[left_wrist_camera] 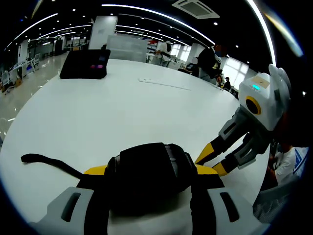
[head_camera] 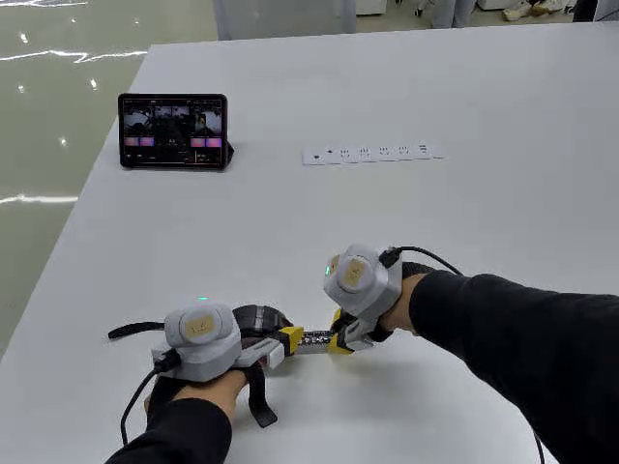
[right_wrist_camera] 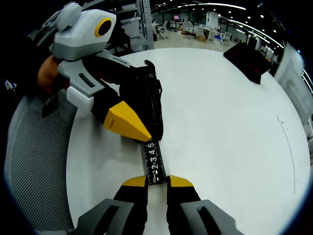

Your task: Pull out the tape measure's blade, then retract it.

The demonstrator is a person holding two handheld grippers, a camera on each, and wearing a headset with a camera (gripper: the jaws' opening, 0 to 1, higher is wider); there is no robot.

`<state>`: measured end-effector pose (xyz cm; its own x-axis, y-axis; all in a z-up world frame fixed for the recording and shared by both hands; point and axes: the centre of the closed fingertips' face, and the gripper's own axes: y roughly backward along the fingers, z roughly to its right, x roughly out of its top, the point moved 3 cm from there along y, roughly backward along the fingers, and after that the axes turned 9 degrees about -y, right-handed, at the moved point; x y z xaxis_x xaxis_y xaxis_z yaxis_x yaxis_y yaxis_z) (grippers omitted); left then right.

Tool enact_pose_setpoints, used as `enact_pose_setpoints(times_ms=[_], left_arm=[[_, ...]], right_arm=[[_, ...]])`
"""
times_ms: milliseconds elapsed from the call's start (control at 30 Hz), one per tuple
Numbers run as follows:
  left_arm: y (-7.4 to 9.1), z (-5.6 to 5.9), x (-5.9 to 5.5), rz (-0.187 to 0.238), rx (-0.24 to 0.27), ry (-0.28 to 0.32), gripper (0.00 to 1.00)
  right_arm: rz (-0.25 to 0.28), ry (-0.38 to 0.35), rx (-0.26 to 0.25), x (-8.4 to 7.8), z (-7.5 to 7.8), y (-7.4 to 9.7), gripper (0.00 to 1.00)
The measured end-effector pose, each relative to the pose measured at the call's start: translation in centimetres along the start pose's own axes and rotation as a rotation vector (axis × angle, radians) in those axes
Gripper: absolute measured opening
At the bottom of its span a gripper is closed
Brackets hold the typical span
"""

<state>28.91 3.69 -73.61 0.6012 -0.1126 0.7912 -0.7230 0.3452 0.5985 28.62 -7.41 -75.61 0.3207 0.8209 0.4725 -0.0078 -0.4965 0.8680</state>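
While the left gripper (head_camera: 279,343) clamps the tape measure (left_wrist_camera: 149,174) on the table (head_camera: 406,222), the right gripper (right_wrist_camera: 157,183) pinches the blade (right_wrist_camera: 152,160) tip. The short exposed blade runs straight between them, so extension calls for drawing rightward, away from the case.

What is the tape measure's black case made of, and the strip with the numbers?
The case looks like black plastic, maybe rubber-coated: dull, ribbed, rounded. The blade looks like thin painted metal: straight, dark, with white printed numbers. Hard to be sure.
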Motion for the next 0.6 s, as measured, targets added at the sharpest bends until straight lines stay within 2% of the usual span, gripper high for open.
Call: enact_pose_setpoints(times_ms=[600], left_arm=[[-0.02,-0.07,0.02,0.0,-0.003,0.005,0.62]], right_arm=[[0.008,-0.003,0.002,0.63,-0.25,-0.25,0.11]])
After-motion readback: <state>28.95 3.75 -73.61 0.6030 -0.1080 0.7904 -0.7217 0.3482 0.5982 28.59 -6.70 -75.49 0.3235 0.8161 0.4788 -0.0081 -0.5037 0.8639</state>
